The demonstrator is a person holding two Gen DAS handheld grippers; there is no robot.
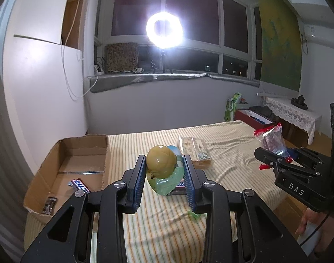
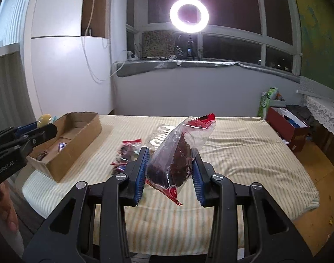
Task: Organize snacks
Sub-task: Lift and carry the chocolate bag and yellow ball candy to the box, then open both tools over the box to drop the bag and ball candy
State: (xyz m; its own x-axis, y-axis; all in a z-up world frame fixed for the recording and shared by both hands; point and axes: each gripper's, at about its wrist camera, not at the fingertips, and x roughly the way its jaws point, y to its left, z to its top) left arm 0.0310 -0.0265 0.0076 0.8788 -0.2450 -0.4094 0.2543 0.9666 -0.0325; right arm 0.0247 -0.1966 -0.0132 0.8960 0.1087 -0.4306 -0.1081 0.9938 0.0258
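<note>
Right of the open brown cardboard box (image 1: pixel 79 164), the left gripper (image 1: pixel 164 171) clenches a green-wrapped yellowish round snack (image 1: pixel 161 164). The right gripper (image 2: pixel 170 166) grasps a clear, red-edged bag of dark snacks (image 2: pixel 180 153).

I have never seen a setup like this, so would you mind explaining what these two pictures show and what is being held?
There is no robot here: a person holds a hand tool with a two-finger claw in each hand, and a wide-angle camera on each tool looks forward along its fingers. One picture comes from the left tool, the other from the right.

The left claw is shut on a yellowish ball-shaped snack in a green wrapper. The right claw grips a clear bag of dark snacks with red ends, lifted off the surface.

Below is a bed with a striped cover. On it sits an open cardboard box holding a chocolate bar and a small dark packet. More packets lie loose on the cover. A bright ring lamp stands at the window.
</note>
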